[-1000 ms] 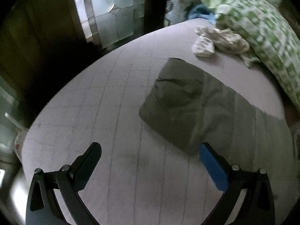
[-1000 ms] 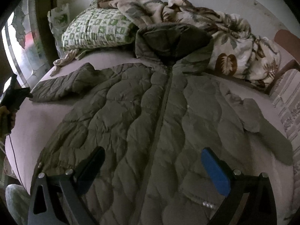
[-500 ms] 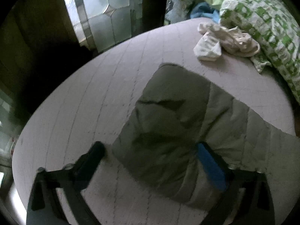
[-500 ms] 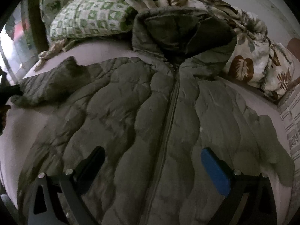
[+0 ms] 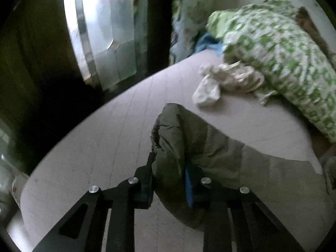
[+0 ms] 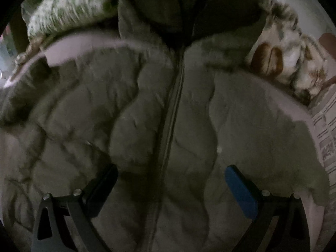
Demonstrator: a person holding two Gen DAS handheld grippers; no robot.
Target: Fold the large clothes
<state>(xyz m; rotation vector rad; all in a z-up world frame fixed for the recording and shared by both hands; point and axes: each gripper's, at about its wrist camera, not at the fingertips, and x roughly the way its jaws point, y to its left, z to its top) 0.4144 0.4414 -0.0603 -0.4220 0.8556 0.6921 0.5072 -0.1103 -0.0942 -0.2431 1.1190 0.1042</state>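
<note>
Your left tongs (image 5: pixel 169 174) are pinching the cuff end of the jacket's sleeve (image 5: pixel 178 138), with the padded cloth bunched between the two fingers and lifted a little off the bed (image 5: pixel 94 147). Your right tongs (image 6: pixel 171 187) are spread wide and hold nothing; they hang low over the front of the jacket (image 6: pixel 130 109), one finger on either side of the zipper (image 6: pixel 170 115).

The jacket lies front-up and zipped on the bed, its hood (image 6: pixel 168 6) up by the pillow (image 5: pixel 279 63). The body looks fully spread, with no fold in it, so you are at the very start: only the first sleeve is gripped. Left to do, as far as I can judge: bring this sleeve across the chest, do the same with the other sleeve, tuck the hood down, then fold the body over.
</note>
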